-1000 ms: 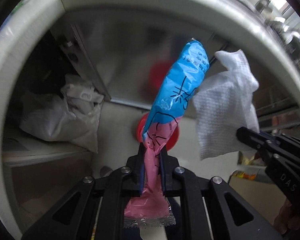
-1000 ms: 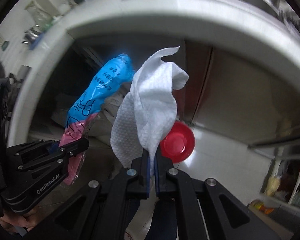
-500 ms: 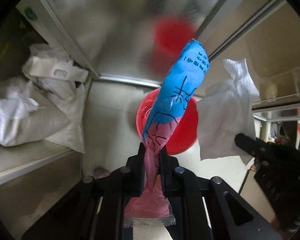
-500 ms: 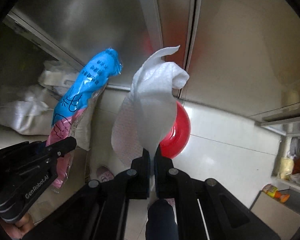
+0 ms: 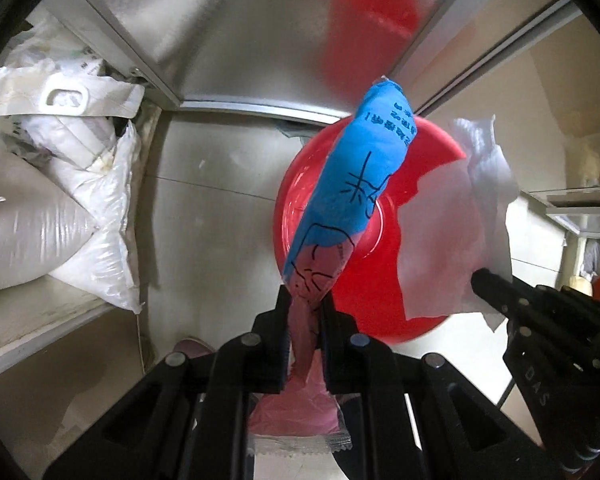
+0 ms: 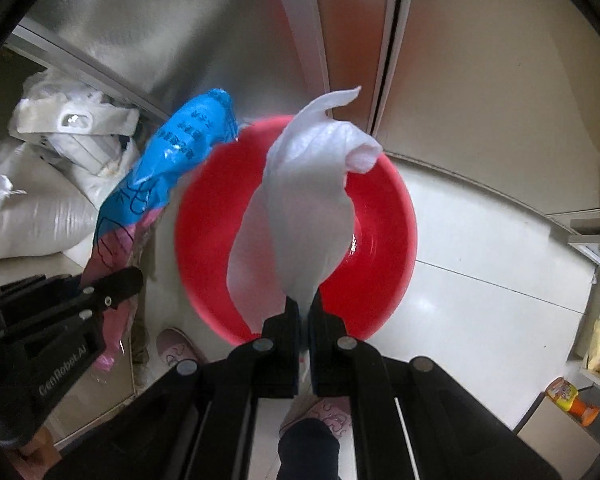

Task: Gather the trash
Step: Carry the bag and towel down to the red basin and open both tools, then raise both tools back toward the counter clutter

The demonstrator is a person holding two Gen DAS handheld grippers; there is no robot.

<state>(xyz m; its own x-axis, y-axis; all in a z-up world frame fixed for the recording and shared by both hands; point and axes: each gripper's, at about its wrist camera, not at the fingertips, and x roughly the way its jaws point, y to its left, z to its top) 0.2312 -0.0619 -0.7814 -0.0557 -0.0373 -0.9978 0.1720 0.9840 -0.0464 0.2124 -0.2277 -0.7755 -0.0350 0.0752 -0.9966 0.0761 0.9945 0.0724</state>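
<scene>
Your left gripper (image 5: pixel 306 304) is clamped on a blue-and-pink plastic wrapper (image 5: pixel 356 184); your right gripper (image 6: pixel 305 308) is pinched tight on a crumpled white paper towel (image 6: pixel 304 208). Both hang over the red basin (image 6: pixel 384 232) on the floor. The towel hides part of the basin's inside; the wrapper's print is unreadable.

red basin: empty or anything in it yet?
Empty as far as visible: the red basin shows bare floor; blue-pink wrapper and paper towel hide part.

Pale tiled floor (image 6: pixel 480 264), steel cabinet doors (image 6: pixel 180 40), white sacks (image 5: pixel 40 220).
</scene>
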